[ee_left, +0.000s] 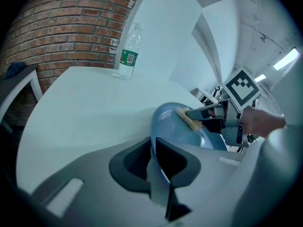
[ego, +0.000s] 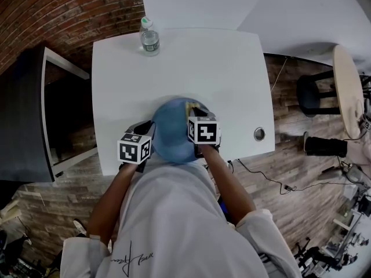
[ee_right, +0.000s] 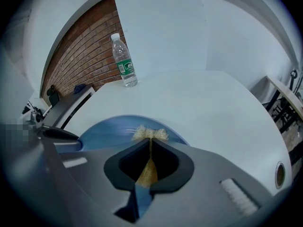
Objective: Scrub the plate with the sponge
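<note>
- Left gripper [ee_left: 154, 148]: jaws clamped on the near rim of the single blue plate [ee_left: 173, 122], which is held tilted above the near edge of the white table [ego: 226, 68].
- Right gripper [ee_right: 149, 148]: jaws pinched on the one yellowish sponge [ee_right: 150, 134], whose frayed end presses on the plate's inner face near its far rim.
- Obstructions: in the head view the two marker cubes cover the plate's side edges and most of the sponge; whether the plate's lower rim touches the table cannot be told.
- Surroundings: one capped water bottle [ego: 149, 37] with a green label stands upright at the table's far edge, well apart from the plate.
- One round cable hole [ego: 259, 134] lies near the table's right corner.
- One black stool [ego: 310, 94] stands on the plank floor to the right.
</note>
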